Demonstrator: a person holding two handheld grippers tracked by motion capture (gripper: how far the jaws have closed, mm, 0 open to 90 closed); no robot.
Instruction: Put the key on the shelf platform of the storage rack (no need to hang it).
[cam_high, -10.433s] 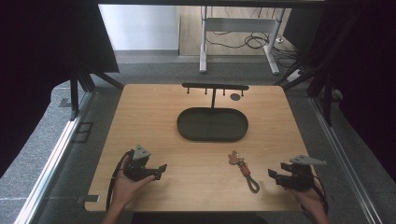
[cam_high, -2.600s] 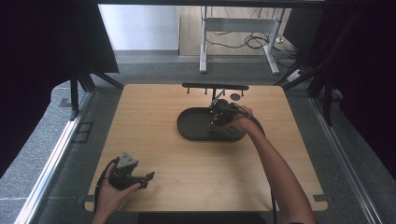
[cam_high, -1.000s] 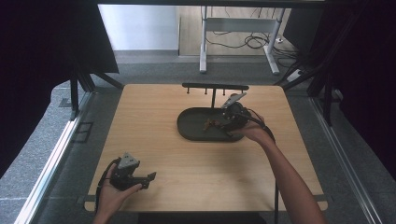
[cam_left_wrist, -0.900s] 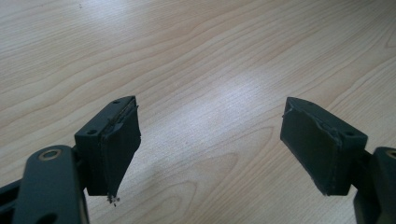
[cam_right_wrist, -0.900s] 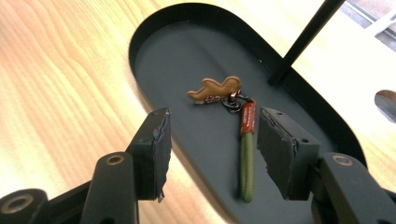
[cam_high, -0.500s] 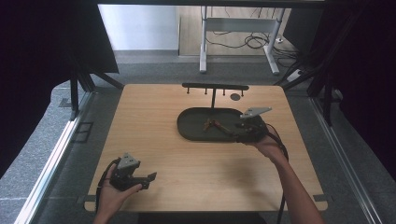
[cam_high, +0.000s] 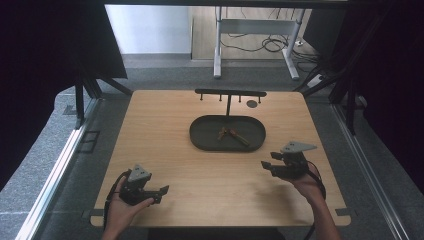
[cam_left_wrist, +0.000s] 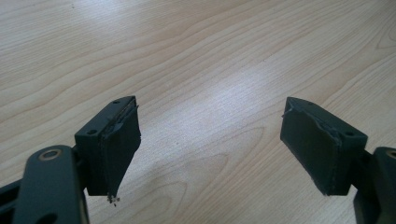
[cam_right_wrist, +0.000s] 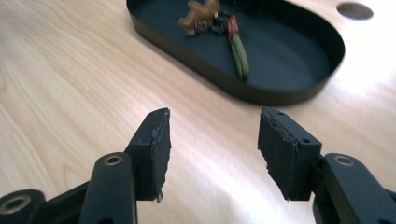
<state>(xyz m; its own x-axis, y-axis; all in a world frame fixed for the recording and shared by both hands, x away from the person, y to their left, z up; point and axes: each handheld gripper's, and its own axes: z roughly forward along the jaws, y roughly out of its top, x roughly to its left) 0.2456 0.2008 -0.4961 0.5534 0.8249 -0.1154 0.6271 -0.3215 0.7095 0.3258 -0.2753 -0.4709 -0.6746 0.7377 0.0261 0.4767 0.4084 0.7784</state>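
Since earlier, right tongs (cam_high: 270, 164) have drawn back from the tray (cam_high: 200, 140) toward its near right, jaws apart, empty. Keychain (cam_high: 231, 135) lies inside the tray (mid-floor). Left tongs (cam_high: 161, 194), well off its near left, gape over bare table (cam_high: 150, 125).

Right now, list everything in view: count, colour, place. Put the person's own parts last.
Table: one, light wood, centre of the high view.
Tray: one, dark oval, middle of the table, toward the far side.
Keychain: one, brown with a greenish strap, lying inside the tray.
Rack: one, black bar with pegs on a post, behind the tray.
Round hole: one, dark, in the tabletop right of the rack post.
Desk frame: one, white, on the floor beyond the table, with cables.
Left claw: one, black, open, near left edge.
Right claw: one, black, open, right of the tray.
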